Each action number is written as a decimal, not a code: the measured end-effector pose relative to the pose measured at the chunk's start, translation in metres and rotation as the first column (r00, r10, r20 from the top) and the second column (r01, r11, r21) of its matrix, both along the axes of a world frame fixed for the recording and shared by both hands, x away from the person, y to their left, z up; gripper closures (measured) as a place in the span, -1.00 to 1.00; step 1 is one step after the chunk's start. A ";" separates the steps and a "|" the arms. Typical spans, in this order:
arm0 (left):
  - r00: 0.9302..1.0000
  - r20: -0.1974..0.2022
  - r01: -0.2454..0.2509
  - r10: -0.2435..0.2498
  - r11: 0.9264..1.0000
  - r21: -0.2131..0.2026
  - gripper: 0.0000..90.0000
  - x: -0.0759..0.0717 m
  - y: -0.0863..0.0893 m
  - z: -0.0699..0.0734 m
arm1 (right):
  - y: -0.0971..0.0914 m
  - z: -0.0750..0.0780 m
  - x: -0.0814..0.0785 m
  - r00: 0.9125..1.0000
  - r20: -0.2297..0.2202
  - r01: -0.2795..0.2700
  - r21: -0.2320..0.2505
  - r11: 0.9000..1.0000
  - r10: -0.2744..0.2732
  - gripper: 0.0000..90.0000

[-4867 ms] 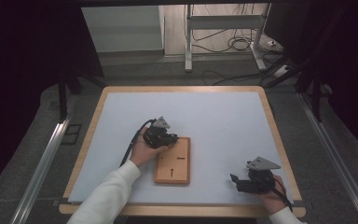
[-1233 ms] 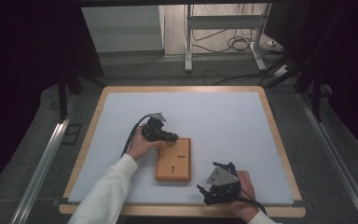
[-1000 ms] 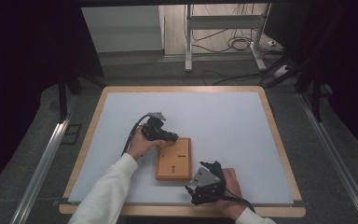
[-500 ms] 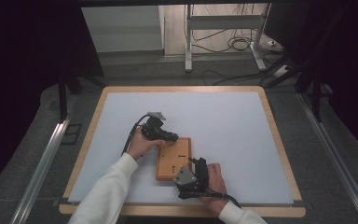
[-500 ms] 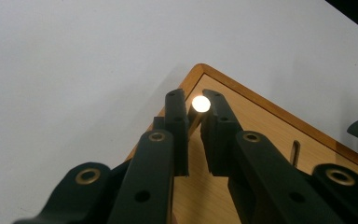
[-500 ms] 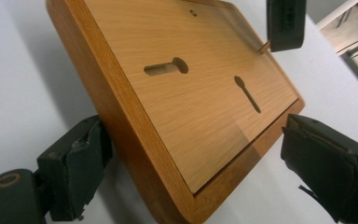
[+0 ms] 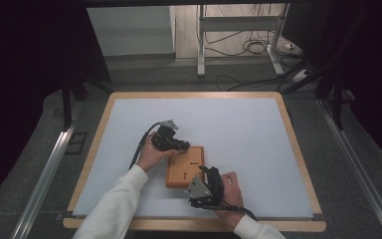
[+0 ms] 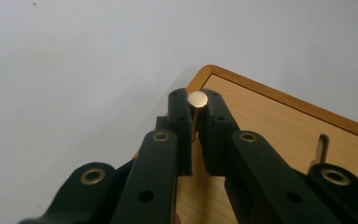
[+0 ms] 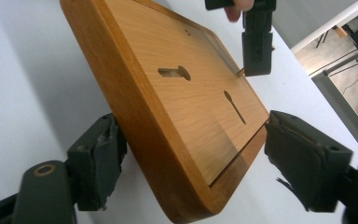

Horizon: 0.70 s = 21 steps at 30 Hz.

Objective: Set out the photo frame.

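**Peg pinched, board about to be braced**

The left gripper (image 8: 193, 116) has its fingers (image 8: 179, 112) nearly closed on a small brass-headed peg (image 8: 197, 98), holding it just off the far corner of the board (image 8: 279, 126). The right gripper (image 9: 191, 163) has its fingers (image 9: 98, 158) spread wide either side of the board's near corner, one at each edge, gripping nothing; whether either pad touches the wood I cannot tell.

The board (image 7: 185, 167) lies flat on the worktop (image 7: 238, 124) between the two grippers, with shaped slots cut into its face. It looks stiff, solid and fairly light, with smooth rounded edges that could slip, so it is best clamped squarely across its edge. The peg is thin and smooth and needs a firm pinch below its head.

Since the earliest frame, the right gripper has come in from the worktop's right side to the board; the left has barely moved.
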<state>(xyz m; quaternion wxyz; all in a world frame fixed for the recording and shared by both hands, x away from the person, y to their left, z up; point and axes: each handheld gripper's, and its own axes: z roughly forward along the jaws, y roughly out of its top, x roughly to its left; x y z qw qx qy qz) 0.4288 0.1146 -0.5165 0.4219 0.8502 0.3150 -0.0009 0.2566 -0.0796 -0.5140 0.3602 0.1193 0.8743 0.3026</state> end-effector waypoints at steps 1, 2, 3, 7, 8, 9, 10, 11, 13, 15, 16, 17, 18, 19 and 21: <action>1.000 0.002 -0.003 0.003 1.000 0.002 0.87 0.000 0.000 0.000 | 0.000 0.001 0.000 1.000 -0.003 -0.002 0.001 1.000 0.002 -0.48; 1.000 0.004 -0.005 0.005 1.000 0.003 0.87 0.000 0.000 0.000 | 0.000 0.002 0.000 1.000 -0.002 -0.006 0.005 1.000 0.006 -0.46; 1.000 0.007 -0.006 0.006 1.000 0.006 0.87 0.000 -0.001 -0.001 | -0.001 0.003 0.000 1.000 -0.002 -0.010 0.004 1.000 0.010 -0.43; 1.000 0.018 -0.009 0.009 1.000 0.019 0.86 -0.001 -0.002 -0.002 | -0.002 0.005 0.000 1.000 0.011 -0.008 0.014 1.000 0.008 -0.32; 1.000 0.018 -0.009 0.009 1.000 0.019 0.85 -0.001 -0.002 -0.002 | -0.002 0.005 0.000 1.000 0.011 -0.008 0.014 1.000 0.008 -0.32; 1.000 0.020 -0.012 0.012 1.000 0.019 0.84 -0.001 -0.001 -0.003 | -0.004 0.008 0.001 1.000 0.012 -0.013 0.021 1.000 0.013 -0.24; 1.000 0.020 -0.009 0.009 1.000 0.022 0.84 0.000 -0.001 -0.002 | -0.004 0.009 0.002 1.000 0.008 -0.013 0.027 1.000 0.013 -0.19; 1.000 0.020 -0.009 0.009 1.000 0.022 0.84 0.000 -0.001 -0.002 | -0.004 0.009 0.002 1.000 0.008 -0.013 0.027 1.000 0.013 -0.19; 1.000 0.019 -0.016 0.016 1.000 0.009 0.83 0.000 -0.001 -0.003 | -0.006 0.012 0.003 1.000 -0.008 -0.018 0.035 0.999 0.018 -0.10; 1.000 0.019 -0.017 0.017 1.000 0.008 0.83 0.000 0.000 -0.003 | -0.007 0.015 0.004 1.000 -0.006 -0.020 0.032 0.999 0.020 -0.07; 1.000 0.021 -0.019 0.019 1.000 0.007 0.82 0.000 0.000 -0.003 | -0.008 0.016 0.005 1.000 -0.004 -0.020 0.032 0.999 0.020 -0.06; 1.000 0.021 -0.019 0.019 1.000 0.007 0.82 0.000 0.000 -0.003 | -0.008 0.017 0.005 1.000 -0.004 -0.019 0.032 0.999 0.020 -0.06; 1.000 0.021 -0.019 0.019 1.000 0.006 0.82 0.000 0.000 -0.003 | -0.008 0.017 0.005 1.000 -0.004 -0.019 0.032 0.999 0.020 -0.06; 1.000 0.021 -0.020 0.020 1.000 0.004 0.82 0.000 0.000 -0.003 | -0.008 0.018 0.005 1.000 -0.003 -0.024 0.032 0.999 0.024 -0.05; 1.000 0.023 -0.018 0.018 1.000 0.007 0.81 0.000 0.000 -0.003 | -0.009 0.019 0.006 1.000 -0.005 -0.026 0.033 0.999 0.026 -0.05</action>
